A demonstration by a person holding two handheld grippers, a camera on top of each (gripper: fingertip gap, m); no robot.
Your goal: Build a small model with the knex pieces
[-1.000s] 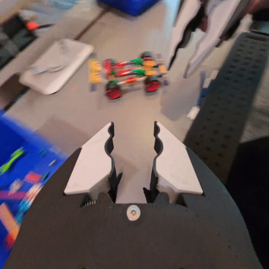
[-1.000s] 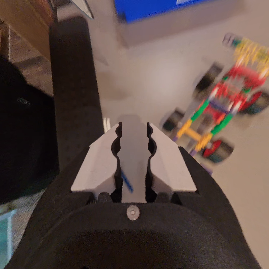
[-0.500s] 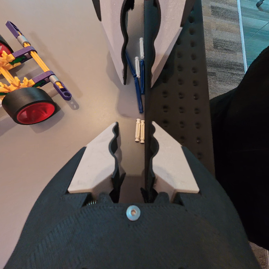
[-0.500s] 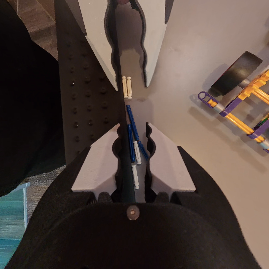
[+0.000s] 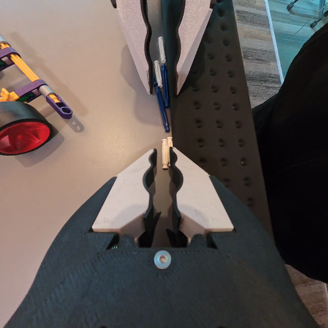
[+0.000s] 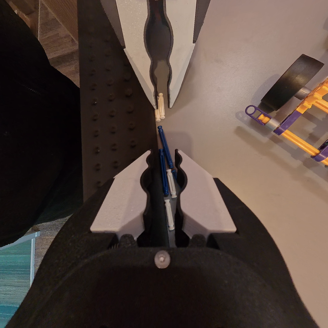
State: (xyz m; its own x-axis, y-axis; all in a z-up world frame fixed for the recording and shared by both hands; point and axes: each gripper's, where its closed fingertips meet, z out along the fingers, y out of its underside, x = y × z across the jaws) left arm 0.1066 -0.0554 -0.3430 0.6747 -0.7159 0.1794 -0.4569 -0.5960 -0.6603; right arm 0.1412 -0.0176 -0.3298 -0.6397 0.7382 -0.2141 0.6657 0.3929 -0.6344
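Note:
My left gripper [image 5: 163, 150] hangs low over the grey table [image 5: 88, 53]. Its jaws are narrowed but open, straddling two short cream rods [image 5: 166, 152] that lie side by side against a black perforated strip [image 5: 213, 124]. My right gripper [image 6: 163, 150] faces it, open, with its jaws straddling loose blue rods [image 6: 165, 156] and white rods [image 6: 171, 182] on the table. Each gripper shows at the top of the other's view: the right gripper [image 5: 163, 92] and the left gripper [image 6: 162, 106] with the cream rods [image 6: 161, 106].
A colourful rod-and-connector toy car stands beside the rods, with a red-hubbed black wheel [image 5: 23, 134] and a purple connector [image 5: 60, 106]; the right wrist view shows its wheel [image 6: 292, 85]. The black strip [image 6: 110, 124] runs along the table edge. A person in dark clothing [image 5: 292, 159] stands beyond it. The gap from one gripper's tips to the other's is roughly 6 cm. My right tips are roughly 9 cm from the purple connector [image 5: 60, 106]. It turns up in the right wrist view [image 6: 256, 111] as well.
Both grippers swung from the car to the rods by the strip. In the last half second my left gripper moved forward onto the cream rods and its jaws narrowed.

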